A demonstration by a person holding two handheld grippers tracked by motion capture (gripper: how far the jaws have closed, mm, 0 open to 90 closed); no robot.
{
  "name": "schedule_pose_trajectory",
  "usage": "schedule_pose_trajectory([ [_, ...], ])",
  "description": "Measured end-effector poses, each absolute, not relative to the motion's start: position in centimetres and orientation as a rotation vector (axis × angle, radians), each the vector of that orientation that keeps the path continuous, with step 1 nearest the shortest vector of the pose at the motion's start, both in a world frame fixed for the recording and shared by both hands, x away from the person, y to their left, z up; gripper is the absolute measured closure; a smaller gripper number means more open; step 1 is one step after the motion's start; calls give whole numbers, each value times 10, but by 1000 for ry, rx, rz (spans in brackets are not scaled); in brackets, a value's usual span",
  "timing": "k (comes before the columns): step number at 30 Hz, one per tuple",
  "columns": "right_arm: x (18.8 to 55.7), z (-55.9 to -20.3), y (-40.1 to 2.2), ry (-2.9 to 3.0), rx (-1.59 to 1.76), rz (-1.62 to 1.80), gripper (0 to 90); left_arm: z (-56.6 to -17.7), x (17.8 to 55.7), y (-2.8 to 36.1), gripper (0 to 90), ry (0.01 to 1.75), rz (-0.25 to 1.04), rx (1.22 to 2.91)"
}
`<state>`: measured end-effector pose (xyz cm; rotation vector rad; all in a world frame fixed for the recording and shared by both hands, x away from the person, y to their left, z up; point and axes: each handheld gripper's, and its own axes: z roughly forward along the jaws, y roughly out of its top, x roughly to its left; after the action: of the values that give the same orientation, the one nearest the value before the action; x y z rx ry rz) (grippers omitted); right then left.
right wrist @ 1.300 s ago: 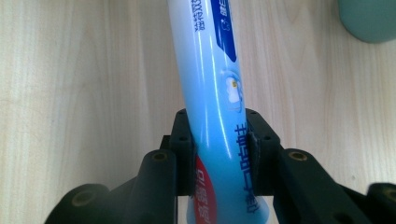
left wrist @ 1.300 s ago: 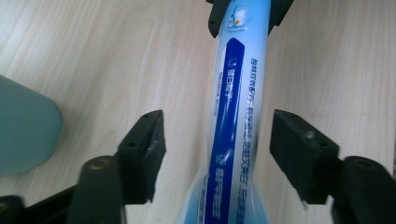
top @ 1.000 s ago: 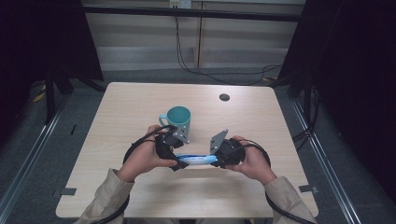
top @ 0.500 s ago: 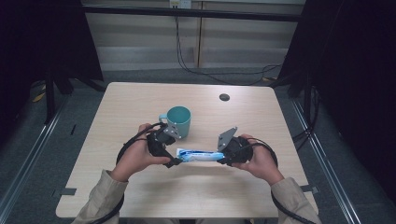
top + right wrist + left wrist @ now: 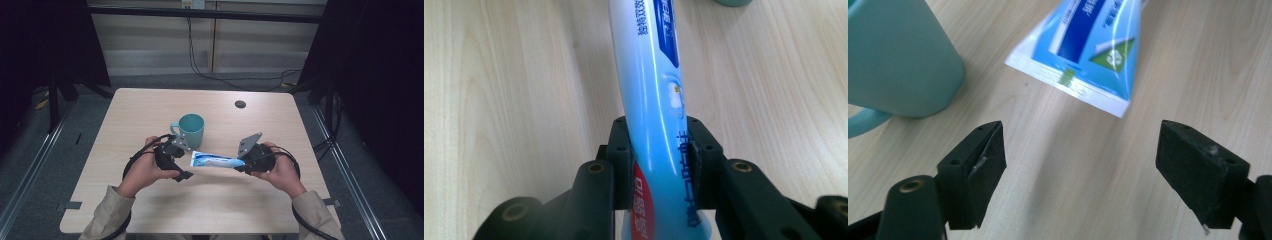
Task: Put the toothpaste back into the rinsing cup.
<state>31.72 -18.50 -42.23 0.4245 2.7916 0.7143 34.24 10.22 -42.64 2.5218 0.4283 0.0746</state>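
Note:
A blue and white toothpaste tube hangs level above the table between my two hands. My right gripper is shut on its cap end, and in the right gripper view the pads squeeze the tube from both sides. My left gripper stands open just short of the flat crimped end, which in the left gripper view lies beyond the wide-apart jaws, outside them. A teal mug stands on the table right behind the left gripper, its base at the left of that view.
The light wooden table reaches far to the back and sides. A small dark round thing lies near the back right. Cables trail from both grippers over the forearms. Dark curtains and floor rails flank the table.
The right gripper has carried the tube up and a little right. The left gripper has let go of the crimped end and now stands open beside it.

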Motion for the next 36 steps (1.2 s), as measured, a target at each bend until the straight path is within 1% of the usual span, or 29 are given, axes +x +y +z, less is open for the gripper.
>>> schedule_pose_trajectory([
  [9, 317, -418, -185, 2752, 482, 793, 702, -433, 343, 106, 217, 509, 51, 2456],
  [25, 319, -421, -184, 2719, 554, 887, 710, -436, 345, 104, 225, 526, 22, 2384],
  [36, 318, -422, -183, 2688, 586, 918, 713, -433, 347, 101, 232, 553, 28, 2325],
])
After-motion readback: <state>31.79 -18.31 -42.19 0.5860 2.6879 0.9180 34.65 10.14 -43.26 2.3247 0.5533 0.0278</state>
